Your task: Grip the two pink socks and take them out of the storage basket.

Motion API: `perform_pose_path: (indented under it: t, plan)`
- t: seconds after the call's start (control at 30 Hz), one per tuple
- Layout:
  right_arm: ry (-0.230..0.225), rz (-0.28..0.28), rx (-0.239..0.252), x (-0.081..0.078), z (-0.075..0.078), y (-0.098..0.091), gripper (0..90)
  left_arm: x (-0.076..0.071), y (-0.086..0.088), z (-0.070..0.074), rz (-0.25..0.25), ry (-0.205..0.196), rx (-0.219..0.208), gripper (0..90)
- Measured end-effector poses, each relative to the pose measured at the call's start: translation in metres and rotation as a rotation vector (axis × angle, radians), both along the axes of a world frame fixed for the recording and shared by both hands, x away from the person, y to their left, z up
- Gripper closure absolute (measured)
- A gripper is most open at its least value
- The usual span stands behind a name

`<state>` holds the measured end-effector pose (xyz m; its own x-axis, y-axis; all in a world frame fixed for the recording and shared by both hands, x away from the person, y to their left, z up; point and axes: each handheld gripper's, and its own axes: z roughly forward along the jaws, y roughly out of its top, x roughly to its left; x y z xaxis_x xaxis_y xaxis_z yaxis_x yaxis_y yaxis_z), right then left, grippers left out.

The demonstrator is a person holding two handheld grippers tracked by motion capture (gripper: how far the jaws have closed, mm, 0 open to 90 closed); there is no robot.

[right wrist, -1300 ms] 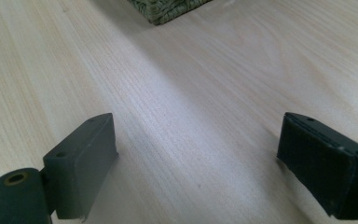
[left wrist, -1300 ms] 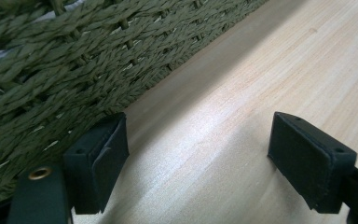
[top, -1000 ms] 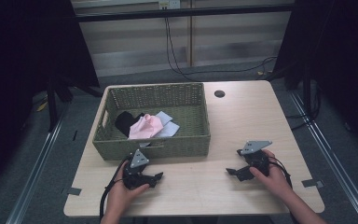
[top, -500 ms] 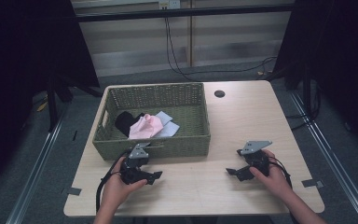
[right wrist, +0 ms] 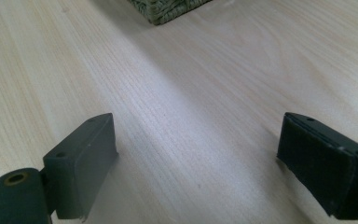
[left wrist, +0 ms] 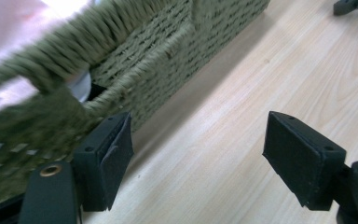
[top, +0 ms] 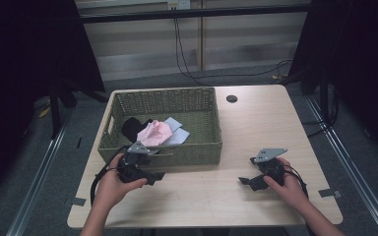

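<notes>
Pale wood bench (top: 256, 123), dark room. One woven basket (top: 204, 147) just ahead of the left tool (left wrist: 196, 158), jaws wide, empty; three cloths inside. Right tool (right wrist: 205, 163) wide, empty, well apart.

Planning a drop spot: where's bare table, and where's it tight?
Bare wood lies between the basket and the table's right edge, and between the two grippers. Tight spot: left gripper beside the basket's front wall.

lab recording bay, black curtains (top: 24, 59), floor rails (top: 37, 187), taped table (top: 256, 123)
</notes>
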<state>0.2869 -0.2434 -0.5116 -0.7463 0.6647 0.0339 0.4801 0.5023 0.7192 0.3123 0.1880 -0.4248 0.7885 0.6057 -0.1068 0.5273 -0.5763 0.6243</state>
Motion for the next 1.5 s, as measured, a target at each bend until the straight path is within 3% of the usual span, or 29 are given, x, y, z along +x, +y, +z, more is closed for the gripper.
perform_pose_path:
  t: [0.23, 0.53, 0.9, 0.97, 1.0, 1.5]
  plan:
    - [0.0, 0.0, 0.0, 0.0, 0.0, 0.0, 10.7, 0.007, 0.001, 0.021, -0.019, 0.016, -0.015, 23.6]
    - [0.0, 0.0, 0.0, 0.0, 0.0, 0.0, 10.7, 0.021, 0.002, 0.043, -0.028, 0.028, 0.001, 23.6]
    - [0.0, 0.0, 0.0, 0.0, 0.0, 0.0, 10.7, 0.038, 0.006, 0.06, 0.013, 0.046, -0.015, 23.6]
    - [0.0, 0.0, 0.0, 0.0, 0.0, 0.0, 10.7, 0.042, 0.005, 0.063, 0.011, 0.043, -0.007, 23.7]
    - [0.0, 0.0, 0.0, 0.0, 0.0, 0.0, 10.7, 0.044, 0.006, 0.066, -0.008, 0.043, 0.02, 23.7]
    - [0.0, 0.0, 0.0, 0.0, 0.0, 0.0, 10.7, 0.076, 0.006, 0.075, 0.044, 0.077, 0.048, 23.8]
